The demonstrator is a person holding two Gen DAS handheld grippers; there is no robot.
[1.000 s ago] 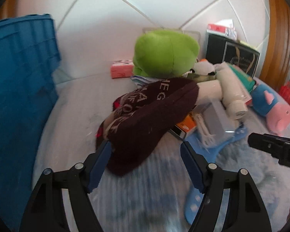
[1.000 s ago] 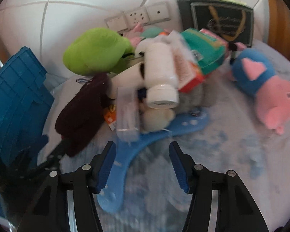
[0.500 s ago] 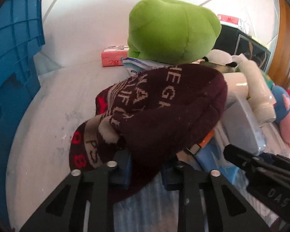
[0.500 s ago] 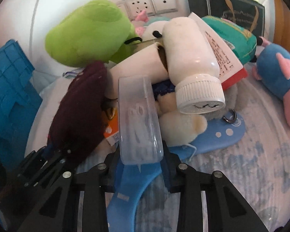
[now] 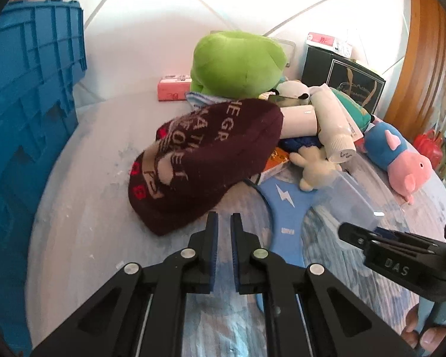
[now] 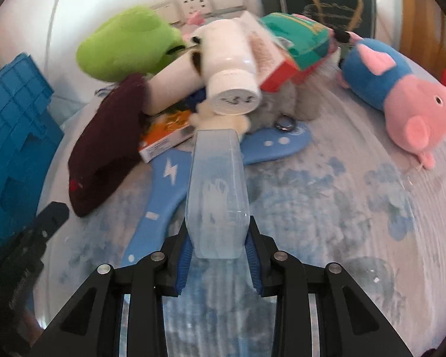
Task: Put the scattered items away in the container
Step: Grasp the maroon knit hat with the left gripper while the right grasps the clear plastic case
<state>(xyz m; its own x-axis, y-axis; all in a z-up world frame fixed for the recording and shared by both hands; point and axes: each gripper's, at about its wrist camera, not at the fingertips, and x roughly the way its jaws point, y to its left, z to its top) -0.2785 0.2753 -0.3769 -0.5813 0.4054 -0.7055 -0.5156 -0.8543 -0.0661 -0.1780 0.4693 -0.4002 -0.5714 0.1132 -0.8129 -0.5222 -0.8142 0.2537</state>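
My right gripper (image 6: 218,244) is shut on a clear plastic case (image 6: 217,190) and holds it just above the table, off the pile; the case also shows in the left wrist view (image 5: 346,199). My left gripper (image 5: 224,223) is shut and empty, its tips just short of the maroon knit hat (image 5: 205,160), which lies on the table. The blue crate (image 5: 26,110) stands at the left. The pile holds a green plush (image 5: 238,62), a white bottle (image 6: 229,59) and a blue flat toy (image 6: 163,196).
A pink-and-blue pig plush (image 6: 401,98) lies at the right. A black box (image 5: 345,80) and a pink box (image 5: 174,90) stand by the tiled wall. An orange box (image 6: 166,139) lies under the pile. A wooden frame rises at the far right.
My right gripper closed on the clear case and pulled it back out of the pile. My left gripper closed at the hat, then drew back empty; the hat stays on the table.
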